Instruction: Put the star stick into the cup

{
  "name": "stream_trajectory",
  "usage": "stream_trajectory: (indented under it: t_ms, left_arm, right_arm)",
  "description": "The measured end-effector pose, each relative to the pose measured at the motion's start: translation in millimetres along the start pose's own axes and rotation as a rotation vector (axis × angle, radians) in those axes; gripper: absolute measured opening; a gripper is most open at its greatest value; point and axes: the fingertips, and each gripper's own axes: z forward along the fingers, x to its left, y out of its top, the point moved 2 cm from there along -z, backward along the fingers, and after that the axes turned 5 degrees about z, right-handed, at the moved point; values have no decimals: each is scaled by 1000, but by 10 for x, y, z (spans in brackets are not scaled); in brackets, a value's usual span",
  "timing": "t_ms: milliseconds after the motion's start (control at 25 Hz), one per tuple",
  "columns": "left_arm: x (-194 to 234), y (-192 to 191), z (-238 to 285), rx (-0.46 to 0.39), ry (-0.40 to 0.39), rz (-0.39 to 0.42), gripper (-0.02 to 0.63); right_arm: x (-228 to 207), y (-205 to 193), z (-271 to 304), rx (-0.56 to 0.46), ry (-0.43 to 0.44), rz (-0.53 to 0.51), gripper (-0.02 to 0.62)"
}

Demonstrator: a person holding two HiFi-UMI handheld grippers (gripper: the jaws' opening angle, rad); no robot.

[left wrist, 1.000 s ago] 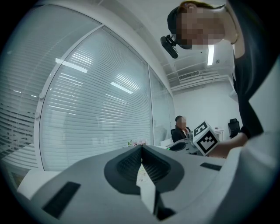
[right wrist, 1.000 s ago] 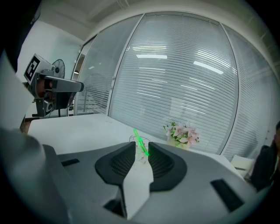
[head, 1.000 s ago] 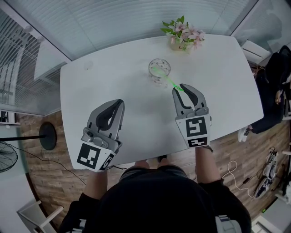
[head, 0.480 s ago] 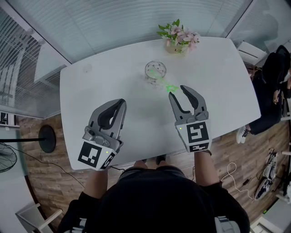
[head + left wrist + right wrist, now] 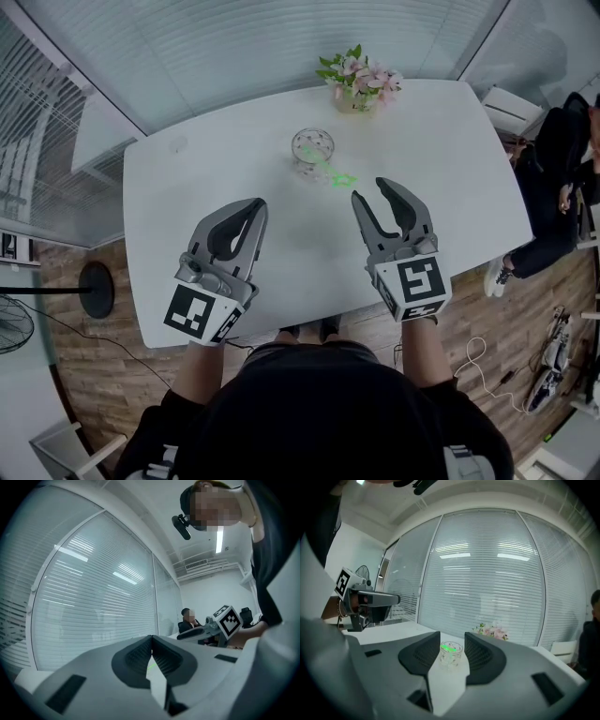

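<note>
While the fingers of the right gripper (image 5: 371, 190) are spreading apart with nothing between them, the thin green stick with a star-shaped head (image 5: 339, 177) lies just ahead of their tips, free of any grip. Its long axis runs on a slant from the clear glass cup (image 5: 312, 146) toward that gripper. The plain end is at or inside the cup's rim, and the star end points out on the person's side. Whether the star rests on the worktop or hangs off the rim I cannot tell, as the right gripper view shows only a green smear at the cup's mouth. The right gripper is plainly the nearer one and faces the cup head on, so any further nudge would most likely fall to it. The left gripper (image 5: 251, 206) hovers well apart to the left, its fingers pressed together on nothing. The white round-cornered worktop (image 5: 450, 178) is smooth and carries a small pot of pink flowers (image 5: 358, 77) at its far edge. Slatted blinds behind glass (image 5: 234, 47) line the room beyond, over a wood-plank floor (image 5: 84, 375).
</note>
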Motion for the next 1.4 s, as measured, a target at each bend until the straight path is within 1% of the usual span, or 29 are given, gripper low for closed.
stream_trajectory:
  t_ms: [80,160,320,480,760,1120,1400]
  left_arm:
    - [-44,35,22,-4,-9,7,14]
    - [-73,71,38,-10,-17,14,14]
    - [-100,145,50,-24,-23,24,14]
    - [-119,206,69,-33,-27,31,14]
    - [-161,262,91,-37,-41,39,14]
    - [-152,329,105,-52,-50,50,14]
    - [-146,350,126,-61,-55,51,14]
  right_arm:
    - [-13,66,-63,-13,2,20,164]
    - [-20,123,-133,-4,-1,34,164]
    - [22,344,-236,-77,27,47,163]
    - [-37,468,-339,-113,9,52,163]
    - [-48,564,-435,-143,24,59,156]
    - [-41,601,-474,-157,40,65,105]
    - [-63,646,-496,-167,33,67,43]
